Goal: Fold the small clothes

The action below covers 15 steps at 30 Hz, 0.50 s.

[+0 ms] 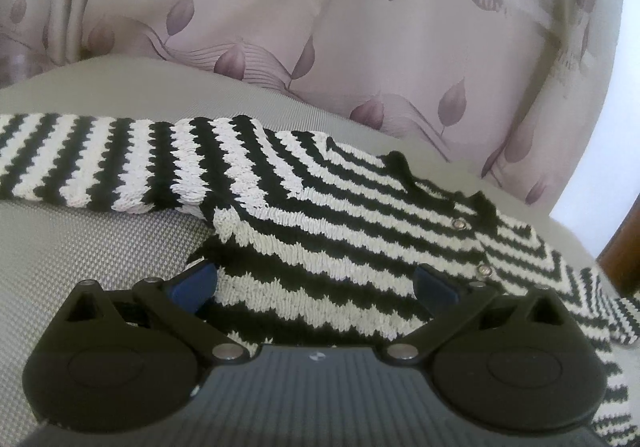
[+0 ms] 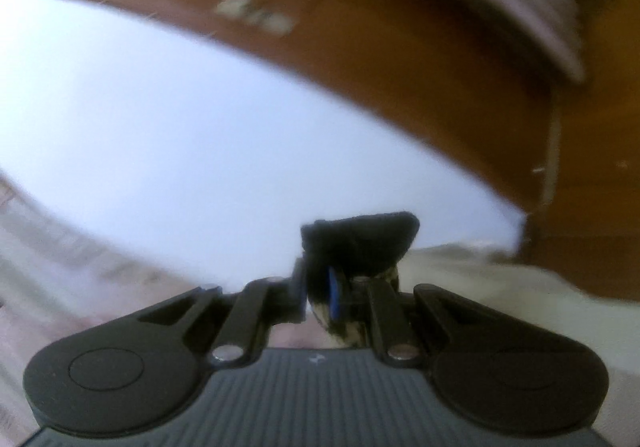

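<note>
Left hand-held gripper (image 1: 316, 281): jaws spread wide, gripping nothing, blue pads (image 1: 196, 281) either side of sweater (image 1: 320, 215) hem. Sweater: black-and-white striped knit, flat on grey woven surface (image 1: 80, 247) directly ahead, sleeve stretched ahead-left, two snaps (image 1: 460, 224) ahead-right. Leaf-print curtain (image 1: 280, 19) beyond. Right hand-held gripper (image 2: 320, 293): jaws nearly closed, pinching black-edged knit fold between pads; view blurred, brown wood (image 2: 400, 67) beyond.
</note>
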{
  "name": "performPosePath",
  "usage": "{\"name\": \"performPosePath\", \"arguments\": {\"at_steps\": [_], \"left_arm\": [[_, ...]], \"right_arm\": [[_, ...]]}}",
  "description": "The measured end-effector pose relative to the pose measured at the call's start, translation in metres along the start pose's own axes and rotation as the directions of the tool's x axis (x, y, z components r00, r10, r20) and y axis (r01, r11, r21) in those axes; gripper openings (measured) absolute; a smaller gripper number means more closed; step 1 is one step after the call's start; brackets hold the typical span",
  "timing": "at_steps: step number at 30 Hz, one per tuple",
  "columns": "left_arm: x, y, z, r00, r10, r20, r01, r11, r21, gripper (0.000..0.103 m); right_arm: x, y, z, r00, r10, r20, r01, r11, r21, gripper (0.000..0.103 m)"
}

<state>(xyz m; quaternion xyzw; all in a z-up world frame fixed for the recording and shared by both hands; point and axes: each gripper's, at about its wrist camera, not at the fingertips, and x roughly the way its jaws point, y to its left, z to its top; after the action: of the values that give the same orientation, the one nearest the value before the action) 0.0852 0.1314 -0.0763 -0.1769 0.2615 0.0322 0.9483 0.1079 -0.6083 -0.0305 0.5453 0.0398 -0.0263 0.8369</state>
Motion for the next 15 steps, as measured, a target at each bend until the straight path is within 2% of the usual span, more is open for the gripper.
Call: {"name": "performPosePath", "arguments": {"at_steps": [3,7,15], "left_arm": [[-0.001,0.004,0.0,1.0,-0.021,0.01,0.021,0.999,-0.032,0.103],[-0.004,0.01,0.0,0.999,-0.046,0.025,0.047,0.996,-0.071,0.103],[-0.008,0.017,-0.001,0.996,-0.077,0.046,0.082,0.989,-0.12,0.103]], "right_arm": [[0.015,0.051,-0.024,0.995,0.079,-0.054,-0.081,0.996,-0.033,0.01],[0.035,0.111,-0.065,0.975,0.168,-0.143,-0.176,0.983,-0.052,0.01],[0.066,0.202,-0.163,0.909,0.287,-0.303,-0.318,0.946,-0.058,0.011]]}}
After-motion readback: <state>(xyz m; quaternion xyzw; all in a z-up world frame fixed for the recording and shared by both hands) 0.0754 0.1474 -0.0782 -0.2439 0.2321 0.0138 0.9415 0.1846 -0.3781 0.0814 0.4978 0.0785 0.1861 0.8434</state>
